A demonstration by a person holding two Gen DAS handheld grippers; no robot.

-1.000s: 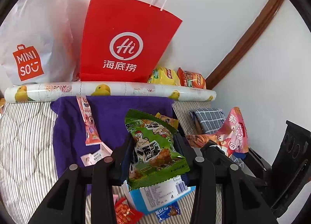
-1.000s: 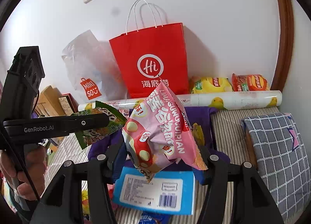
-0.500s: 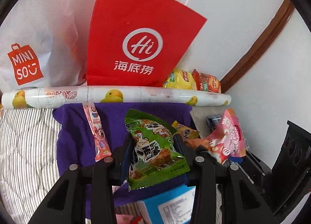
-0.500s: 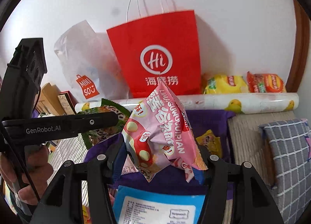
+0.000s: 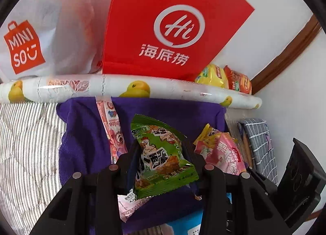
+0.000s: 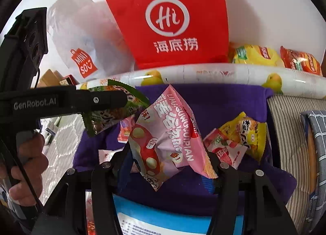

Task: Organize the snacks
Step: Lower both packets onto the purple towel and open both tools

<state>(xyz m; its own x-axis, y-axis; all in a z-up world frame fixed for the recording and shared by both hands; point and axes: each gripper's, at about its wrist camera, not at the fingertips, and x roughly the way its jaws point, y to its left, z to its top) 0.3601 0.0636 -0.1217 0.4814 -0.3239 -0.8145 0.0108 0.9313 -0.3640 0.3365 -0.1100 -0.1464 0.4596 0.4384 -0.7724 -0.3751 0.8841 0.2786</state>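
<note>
The left gripper (image 5: 161, 153) is pinching a green chicken-print snack packet (image 5: 161, 157) between its jaws — the right gripper (image 6: 169, 153) is likewise clamping a pink snack bag (image 6: 167, 145), both hanging over the purple cloth (image 6: 224, 100).

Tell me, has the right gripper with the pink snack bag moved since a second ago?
Yes. The right gripper, shut on the pink snack bag, has moved toward the red paper bag, which looms larger, over the purple cloth.

Left gripper (image 5: 161, 153) squeezing a green snack bag (image 5: 161, 157), purple cloth (image 5: 85, 143) under it, pink bag (image 5: 224, 155) beside, red bag (image 5: 173, 23) behind, duck roll (image 5: 130, 90).
</note>
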